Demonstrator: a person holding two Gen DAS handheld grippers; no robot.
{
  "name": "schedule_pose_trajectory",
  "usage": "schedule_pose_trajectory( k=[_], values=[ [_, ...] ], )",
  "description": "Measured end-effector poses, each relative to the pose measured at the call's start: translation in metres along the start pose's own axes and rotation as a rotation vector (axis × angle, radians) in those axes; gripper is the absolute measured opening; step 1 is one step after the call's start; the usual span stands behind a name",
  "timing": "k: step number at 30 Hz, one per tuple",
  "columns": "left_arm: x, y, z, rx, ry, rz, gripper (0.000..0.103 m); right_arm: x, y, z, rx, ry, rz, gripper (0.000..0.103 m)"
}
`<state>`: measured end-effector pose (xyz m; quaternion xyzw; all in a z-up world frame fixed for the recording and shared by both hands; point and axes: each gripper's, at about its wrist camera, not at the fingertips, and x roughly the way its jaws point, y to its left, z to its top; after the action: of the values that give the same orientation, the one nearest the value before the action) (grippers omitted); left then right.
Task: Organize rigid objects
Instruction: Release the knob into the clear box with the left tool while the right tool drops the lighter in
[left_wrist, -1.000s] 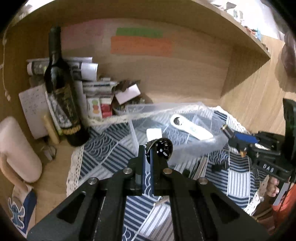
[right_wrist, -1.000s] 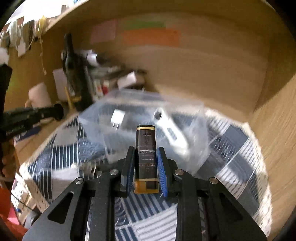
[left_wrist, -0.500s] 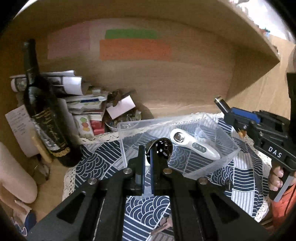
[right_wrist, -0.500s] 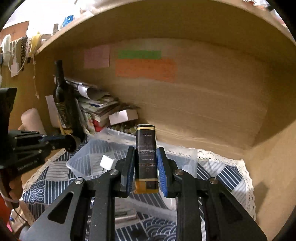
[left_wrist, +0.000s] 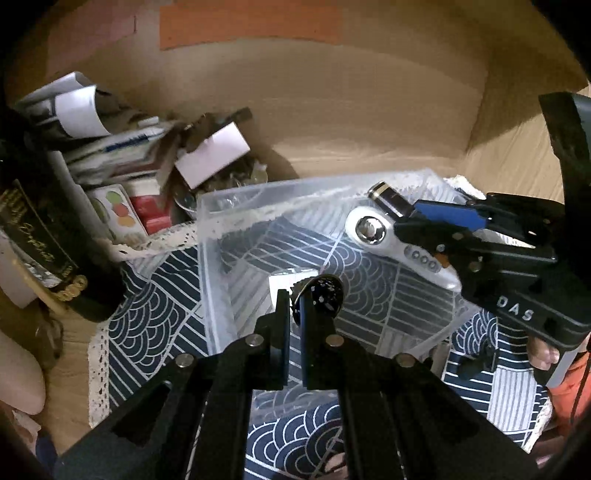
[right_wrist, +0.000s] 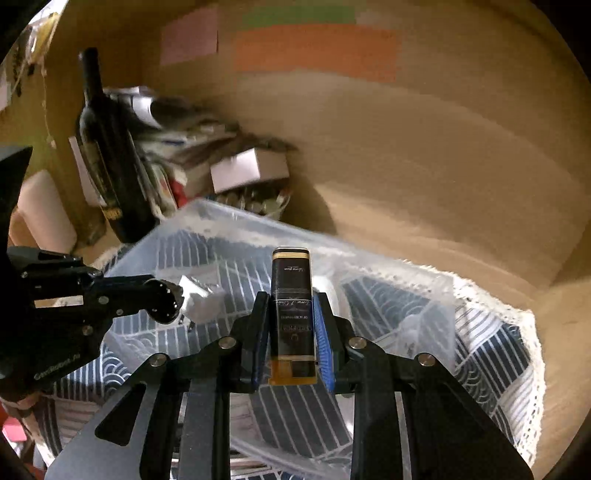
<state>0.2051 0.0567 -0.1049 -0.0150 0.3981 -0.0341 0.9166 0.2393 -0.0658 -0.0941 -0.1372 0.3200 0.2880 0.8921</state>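
A wooden alcove backs a blue wave-patterned cloth (left_wrist: 155, 321), where a clear plastic bin (left_wrist: 210, 236) sits. My right gripper (right_wrist: 291, 332) clamps a slim black lighter (right_wrist: 291, 306) with gold bands and an amber base (its script too small to read), upright between the pads, over the bin. My left gripper (left_wrist: 292, 314) pinches a small black speckled disc (left_wrist: 325, 290), above the bin's floor. "DAS" marks the right gripper's body.

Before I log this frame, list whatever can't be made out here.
- Left view: the small black disc is half hidden between the left gripper's jaws.
- Right view: lighter's lettering is too small.
- Right view: clear bin's near side is blocked by the right gripper.
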Motion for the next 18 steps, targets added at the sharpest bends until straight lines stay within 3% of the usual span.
schedule_pose_trajectory(
  k=[8, 12, 14, 18],
  values=[
    [0.005, 0.001, 0.0, -0.016, 0.021, -0.009, 0.005, 0.02, 0.003, -0.003, -0.013, 0.079, 0.021, 0.022],
    [-0.01, 0.005, 0.0, -0.034, -0.002, -0.019, 0.01, 0.008, 0.003, -0.001, -0.01, 0.051, 0.015, 0.028],
    [-0.022, 0.006, 0.0, -0.038, -0.022, -0.016, 0.017, -0.006, 0.003, -0.001, -0.002, 0.022, 0.012, 0.031],
    [-0.049, 0.004, -0.007, -0.027, -0.075, 0.004, 0.045, -0.034, 0.005, -0.002, 0.005, -0.031, 0.001, 0.036]
  ],
)
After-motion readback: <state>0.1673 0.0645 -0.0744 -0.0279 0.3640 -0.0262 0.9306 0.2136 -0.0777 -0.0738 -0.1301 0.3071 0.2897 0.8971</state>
